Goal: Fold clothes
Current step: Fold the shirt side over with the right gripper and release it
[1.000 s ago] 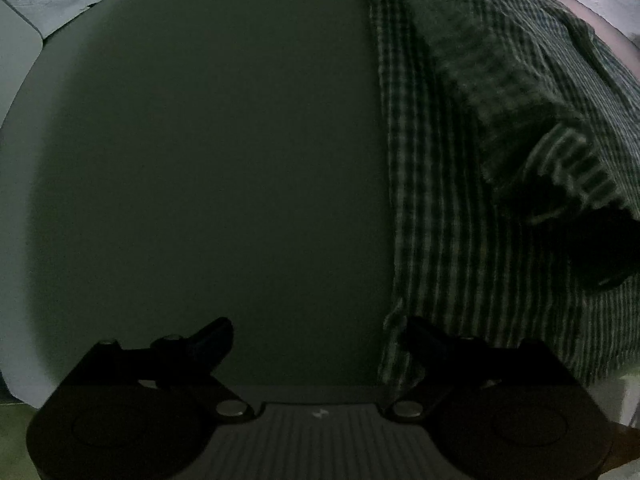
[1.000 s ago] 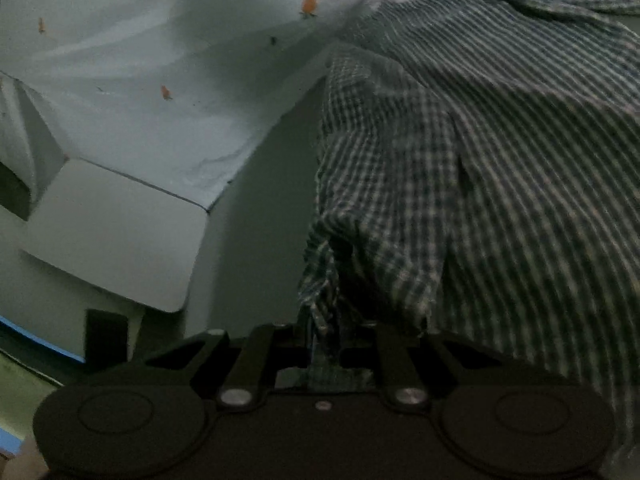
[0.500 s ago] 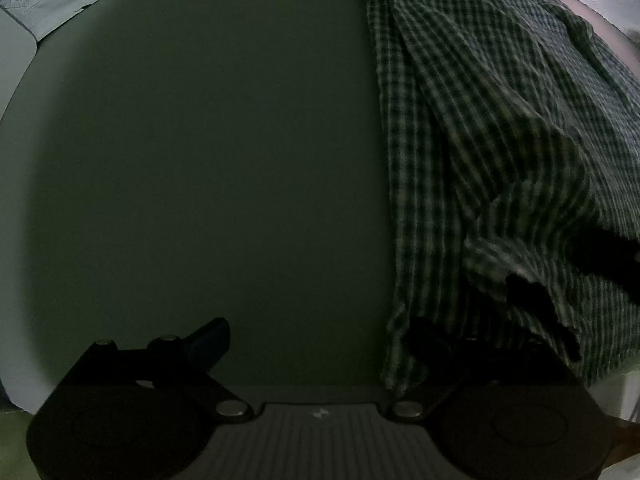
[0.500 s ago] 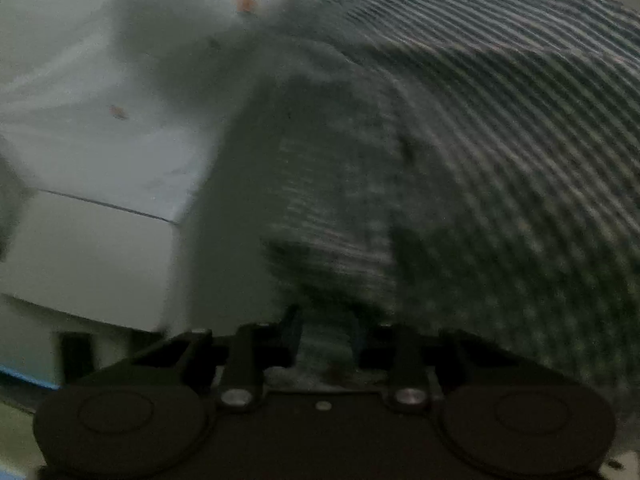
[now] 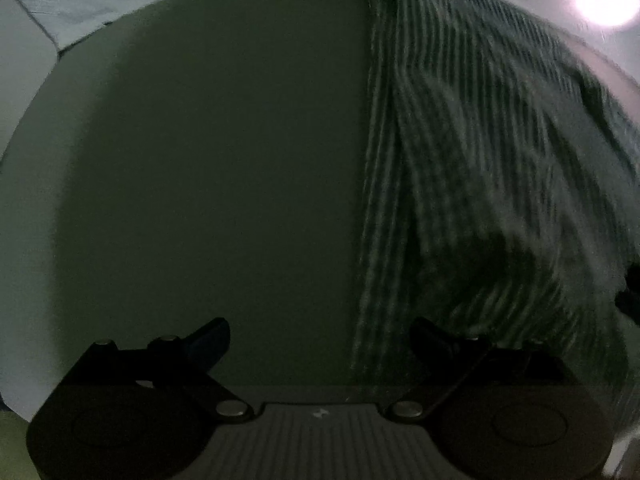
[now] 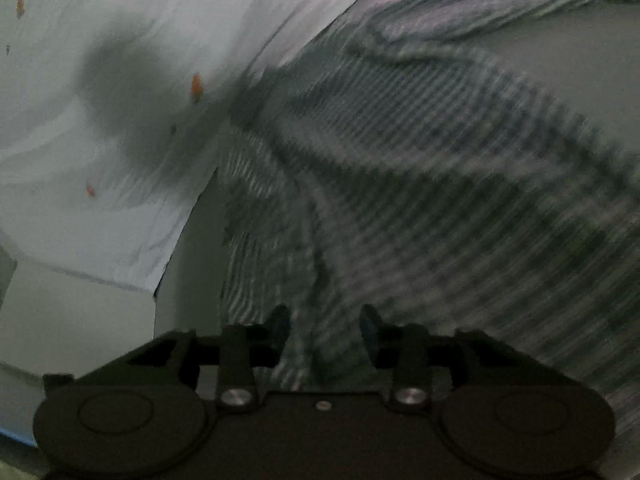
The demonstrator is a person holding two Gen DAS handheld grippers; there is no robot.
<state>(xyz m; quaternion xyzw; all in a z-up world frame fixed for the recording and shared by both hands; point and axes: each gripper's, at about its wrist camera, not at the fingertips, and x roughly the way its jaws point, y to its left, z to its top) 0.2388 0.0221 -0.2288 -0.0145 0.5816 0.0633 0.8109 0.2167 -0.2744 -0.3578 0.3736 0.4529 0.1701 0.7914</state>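
Two dim, motion-blurred fisheye views, each looking out over a dark gripper.

Left wrist view: left gripper [image 5: 320,336] at bottom centre, jaws spread wide, nothing pinched. Bare grey-green table [image 5: 208,168] filling the left and centre. Checked shirt [image 5: 480,168] down the right half, its straight edge running top to bottom just right of centre, passing between the open fingers near the right-hand one. Cannot tell whether that finger touches the cloth.

Right wrist view: right gripper [image 6: 324,326] at bottom centre, jaws opening, a bunched ridge of the same checked shirt [image 6: 440,200] between the two fingertips, which appear to stand clear of it. Shirt spread across the centre and right, creased and rumpled toward the upper right. Pale sheet [image 6: 100,128] with small orange marks at upper left, a dark shadow on it.

Likely risks: released fold slumping or springing back because the ridge is bunched, not flat. Cloth snagging on a fingertip as the tool pulls away, dragging the fold askew. Left side unheld, so any tug could shift the whole garment.
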